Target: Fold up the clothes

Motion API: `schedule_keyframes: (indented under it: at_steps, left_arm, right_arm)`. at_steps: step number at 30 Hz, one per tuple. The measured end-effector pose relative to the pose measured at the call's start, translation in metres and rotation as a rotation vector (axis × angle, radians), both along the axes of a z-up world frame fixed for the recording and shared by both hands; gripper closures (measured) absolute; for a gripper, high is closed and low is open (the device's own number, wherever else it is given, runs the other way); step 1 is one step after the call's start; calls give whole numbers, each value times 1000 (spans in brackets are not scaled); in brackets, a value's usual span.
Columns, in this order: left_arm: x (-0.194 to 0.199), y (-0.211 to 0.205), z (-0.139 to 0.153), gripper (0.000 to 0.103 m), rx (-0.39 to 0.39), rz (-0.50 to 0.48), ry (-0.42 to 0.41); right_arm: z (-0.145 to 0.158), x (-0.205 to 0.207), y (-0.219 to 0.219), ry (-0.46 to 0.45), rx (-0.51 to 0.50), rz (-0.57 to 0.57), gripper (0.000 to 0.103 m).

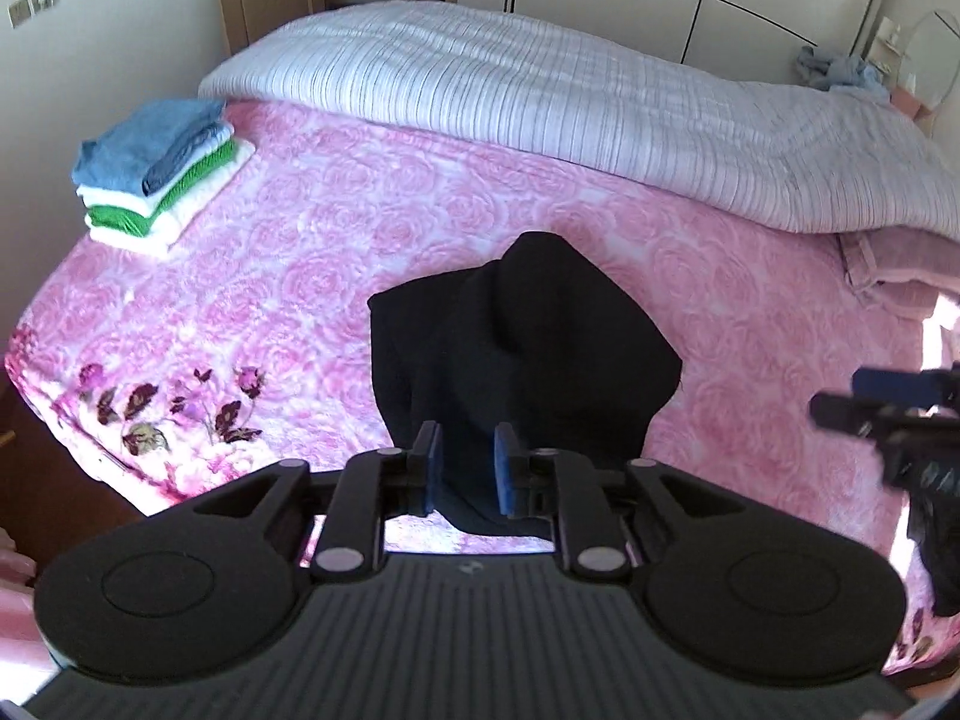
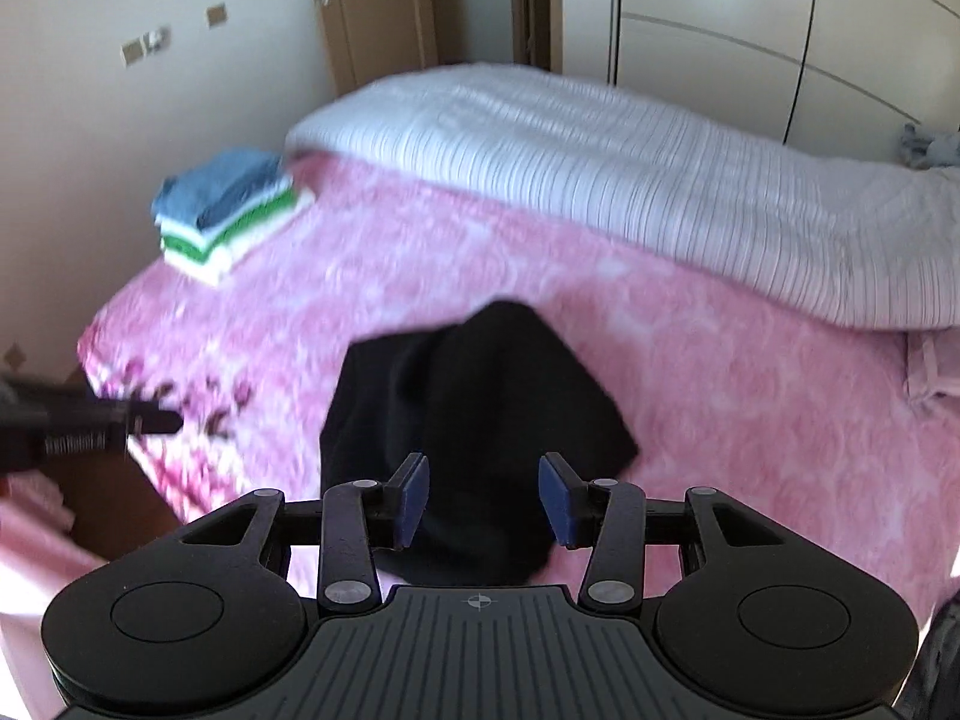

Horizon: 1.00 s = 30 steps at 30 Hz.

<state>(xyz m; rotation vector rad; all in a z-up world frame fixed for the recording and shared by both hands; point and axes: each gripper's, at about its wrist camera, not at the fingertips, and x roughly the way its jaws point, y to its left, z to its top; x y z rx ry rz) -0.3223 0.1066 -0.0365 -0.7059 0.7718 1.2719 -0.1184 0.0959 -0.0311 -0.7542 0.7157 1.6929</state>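
Note:
A black garment (image 1: 516, 348) lies crumpled in a heap on the pink rose-patterned bed cover (image 1: 336, 222); its near edge hangs toward me. My left gripper (image 1: 468, 468) hovers over the near part of the garment. Its blue pads stand a little apart and do not press on the cloth. My right gripper (image 2: 485, 498) stands wider open above the same black garment (image 2: 474, 396), with nothing between its pads. Each gripper shows at the edge of the other's view: the right gripper (image 1: 840, 399) to the right of the garment, the left gripper (image 2: 159, 420) to its left.
A stack of folded clothes (image 1: 162, 168), blue on top of green and white, sits at the bed's far left corner. A striped pale duvet (image 1: 540, 96) is bunched along the far side. A folded pink blanket (image 1: 900, 276) lies at the right. Wardrobe doors and a wall stand beyond.

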Motion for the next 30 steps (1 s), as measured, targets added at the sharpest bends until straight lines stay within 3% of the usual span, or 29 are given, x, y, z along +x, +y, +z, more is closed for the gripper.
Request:
schedule_keyframes:
  at_steps: [5, 12, 20, 30]
  left_arm:
    - [40, -33, 5, 78, 66, -30, 81]
    - [74, -83, 10, 76, 87, -46, 107]
    - [84, -117, 13, 75, 97, -29, 135]
    - [78, -121, 8, 74, 81, -20, 140]
  right_arm:
    - [-16, 20, -29, -12, -26, -4, 58]
    - [-29, 50, -65, -20, -83, -28, 58]
    - [-39, 66, -93, -15, -110, -19, 58]
    - [-43, 62, -101, -15, -121, -7, 58]
